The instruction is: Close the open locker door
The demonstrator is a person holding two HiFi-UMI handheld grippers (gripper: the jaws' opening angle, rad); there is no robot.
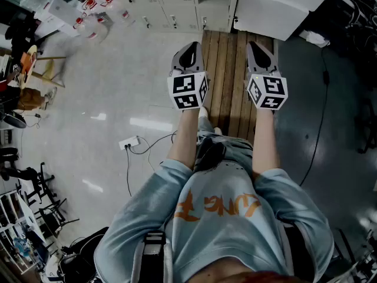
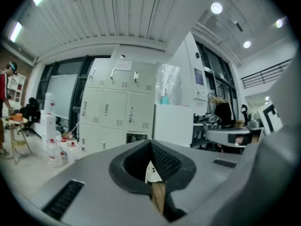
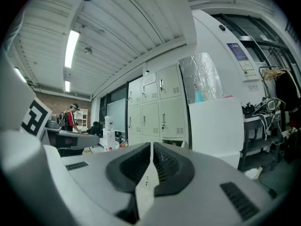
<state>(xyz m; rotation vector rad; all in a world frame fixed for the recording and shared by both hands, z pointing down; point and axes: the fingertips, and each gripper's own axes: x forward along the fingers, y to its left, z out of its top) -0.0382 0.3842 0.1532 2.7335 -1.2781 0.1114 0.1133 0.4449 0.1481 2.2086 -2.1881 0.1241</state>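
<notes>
both grippers closed and level, well short of the open locker door

both forearms reach straight forward from pale blue sleeves, parallel and side by side, with a clear gap between them. the left gripper (image 1: pixel 189 47) (image 2: pixel 150 145) tips very slightly down; its jaws meet at the tips with nothing between them. the right gripper (image 1: pixel 259 46) (image 3: pixel 151 147) lies level, its jaws drawn together to a thin slit, also empty. each marker cube faces up toward the head camera.

the open locker door (image 1: pixel 234 5) (image 3: pixel 183 144) stands ahead of both grippers, roughly between their two lines and nearer the right one's, well apart from either. it juts out edge-on from the bottom row of the lockers (image 1: pixel 177 5) (image 2: pixel 117 107) (image 3: pixel 160 112). in the right gripper view it sits just right of the jaw tips.

below both grippers runs a wooden pallet (image 1: pixel 227 69) that leads straight to the lockers. ahead and to the right of the right gripper a white cabinet (image 1: pixel 283 7) (image 3: pixel 214 126) stands just beside the door. left of the left gripper the floor lies open as far as a power strip (image 1: pixel 129 142) and some bottles (image 1: pixel 88 25) (image 2: pixel 56 149). right of the right gripper a black cable (image 1: pixel 321 117) trails over darker floor
</notes>
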